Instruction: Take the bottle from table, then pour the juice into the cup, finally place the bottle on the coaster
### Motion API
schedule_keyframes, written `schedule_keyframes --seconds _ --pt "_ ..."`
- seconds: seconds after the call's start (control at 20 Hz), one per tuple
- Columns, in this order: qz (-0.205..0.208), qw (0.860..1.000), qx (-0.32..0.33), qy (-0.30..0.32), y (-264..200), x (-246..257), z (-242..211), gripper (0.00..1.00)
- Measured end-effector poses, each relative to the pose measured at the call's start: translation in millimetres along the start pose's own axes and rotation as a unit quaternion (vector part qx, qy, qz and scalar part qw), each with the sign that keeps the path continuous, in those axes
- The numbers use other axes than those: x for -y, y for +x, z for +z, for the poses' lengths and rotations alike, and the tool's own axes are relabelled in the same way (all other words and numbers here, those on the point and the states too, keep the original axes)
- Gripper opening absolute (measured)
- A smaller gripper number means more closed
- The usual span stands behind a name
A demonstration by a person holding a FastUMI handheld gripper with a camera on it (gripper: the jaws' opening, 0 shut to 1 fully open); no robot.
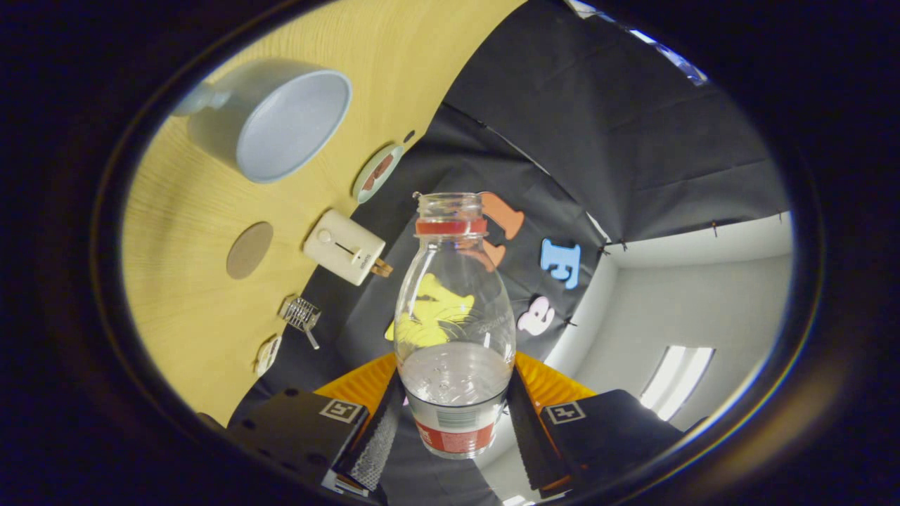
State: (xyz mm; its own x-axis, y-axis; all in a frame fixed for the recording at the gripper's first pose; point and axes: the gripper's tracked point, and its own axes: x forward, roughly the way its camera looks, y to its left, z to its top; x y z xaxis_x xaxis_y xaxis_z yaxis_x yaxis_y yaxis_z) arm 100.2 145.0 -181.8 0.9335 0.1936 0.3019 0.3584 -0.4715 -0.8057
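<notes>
Here, tool (455, 422) gripping bottle (454, 309), wooden table (183, 211)

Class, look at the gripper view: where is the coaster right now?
The coaster lies flat on the wooden table, between the cup and the white box, off beyond the gripper holding the bottle.

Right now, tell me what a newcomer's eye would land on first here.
The clear uncapped bottle stands out first, clamped between the tongs, with liquid pooled in its lower part. Beyond it, the wooden table appears tilted, with a pale blue cup on it. Between cup and bottle lie a round brown coaster and a small white box.
</notes>
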Motion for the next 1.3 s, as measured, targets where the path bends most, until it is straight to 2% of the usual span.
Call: schedule_keyframes --seconds 0.2,0.45,0.65,0.8,0.9,1.05,1.3 --pt "0.003 1.0 -0.002 0.012 1.1 -4.9 1.1 0.8" --pt "0.039 0.997 -0.017 0.066 -4.7 -26.3 4.4 0.8" --pt "0.076 0.988 -0.041 0.131 -9.1 -43.6 3.2 0.8" --pt "0.079 0.979 -0.05 0.18 -9.2 -40.2 3.0 0.8" --pt "0.089 0.971 -0.061 0.212 -10.5 -42.6 1.2 0.8" --pt "0.125 0.949 -0.075 0.28 -16.8 -47.2 4.2 0.8" --pt "0.155 0.919 -0.081 0.353 -25.7 -39.3 7.5 0.8"
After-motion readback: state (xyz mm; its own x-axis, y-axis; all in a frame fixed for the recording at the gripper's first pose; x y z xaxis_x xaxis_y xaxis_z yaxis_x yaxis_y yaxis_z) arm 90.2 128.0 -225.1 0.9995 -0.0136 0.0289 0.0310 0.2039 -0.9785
